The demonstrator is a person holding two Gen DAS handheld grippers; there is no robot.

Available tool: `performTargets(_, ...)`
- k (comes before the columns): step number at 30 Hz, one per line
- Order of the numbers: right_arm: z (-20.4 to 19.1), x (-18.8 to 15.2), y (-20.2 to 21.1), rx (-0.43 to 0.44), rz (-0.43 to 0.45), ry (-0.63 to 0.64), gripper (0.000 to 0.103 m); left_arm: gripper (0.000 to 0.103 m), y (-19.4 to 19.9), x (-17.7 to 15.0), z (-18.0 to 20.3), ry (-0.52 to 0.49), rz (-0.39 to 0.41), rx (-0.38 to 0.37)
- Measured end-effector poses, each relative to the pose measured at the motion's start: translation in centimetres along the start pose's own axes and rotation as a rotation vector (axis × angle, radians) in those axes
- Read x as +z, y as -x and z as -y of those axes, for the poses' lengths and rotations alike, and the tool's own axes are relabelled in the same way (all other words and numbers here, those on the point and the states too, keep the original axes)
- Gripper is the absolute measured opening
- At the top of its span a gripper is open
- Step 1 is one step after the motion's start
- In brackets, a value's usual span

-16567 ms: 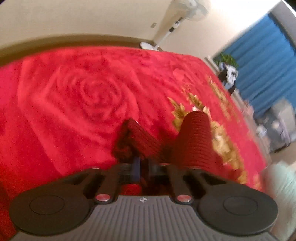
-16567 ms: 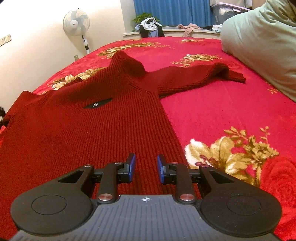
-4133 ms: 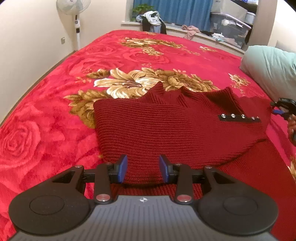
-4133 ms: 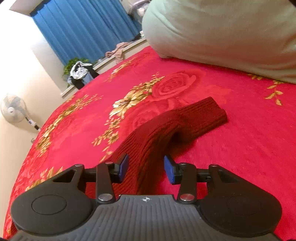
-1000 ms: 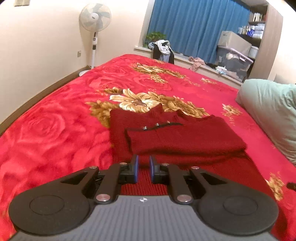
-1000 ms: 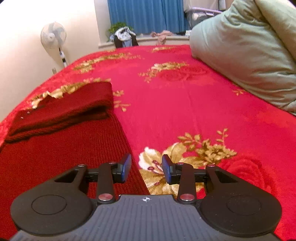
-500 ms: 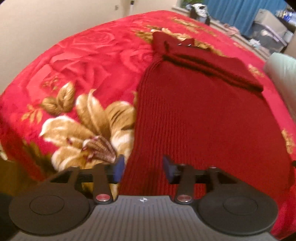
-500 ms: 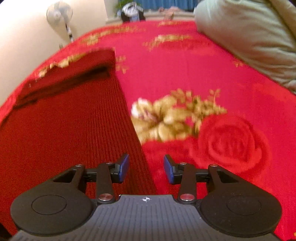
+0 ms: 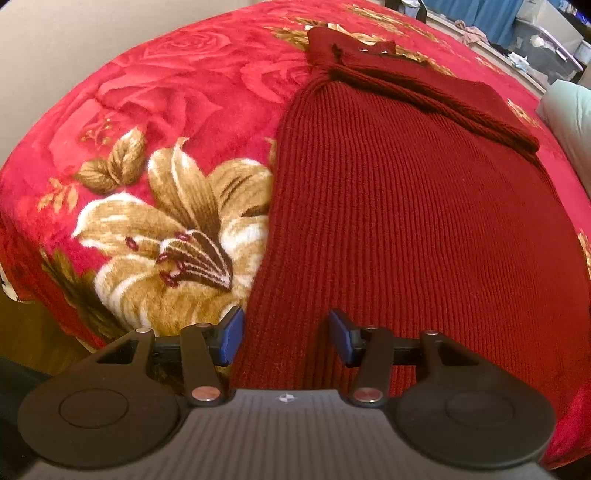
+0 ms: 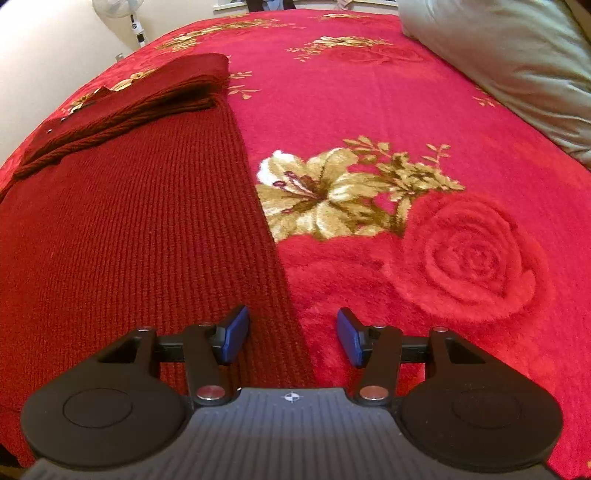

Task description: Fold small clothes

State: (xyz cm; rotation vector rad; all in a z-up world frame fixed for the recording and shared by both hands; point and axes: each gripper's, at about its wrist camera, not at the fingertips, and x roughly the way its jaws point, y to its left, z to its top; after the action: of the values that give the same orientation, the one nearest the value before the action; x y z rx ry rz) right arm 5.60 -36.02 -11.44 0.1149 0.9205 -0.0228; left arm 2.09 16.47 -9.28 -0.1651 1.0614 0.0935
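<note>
A dark red ribbed sweater (image 9: 406, 206) lies flat on the bed, its sleeves and collar folded across its far end (image 9: 424, 88). My left gripper (image 9: 286, 336) hovers over the sweater's near left corner, open, the knit's left edge lying below the gap between its blue pads. In the right wrist view the same sweater (image 10: 140, 229) fills the left half. My right gripper (image 10: 293, 338) straddles the sweater's right side edge near the hem. Its jaws are opening, and the pads do not press on the fabric.
A red blanket with gold flowers (image 10: 369, 110) covers the bed. A pale green pillow (image 10: 517, 62) lies at the far right. The bed's near left corner (image 9: 33, 258) drops to a wooden floor. A standing fan (image 10: 122, 14) is by the wall.
Over the last second both grippers dropped and tipped down toward the sweater's near hem. The left jaws went from nearly shut to open; the right jaws widened.
</note>
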Motion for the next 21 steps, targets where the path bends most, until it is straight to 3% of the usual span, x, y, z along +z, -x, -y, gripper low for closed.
performTargets(21, -0.38, -0.02, 0.17, 0.042, -0.007, 0.011, 0.055, 0.056, 0.02, -0.14, 0.06, -0.010, -0.002, 0.004)
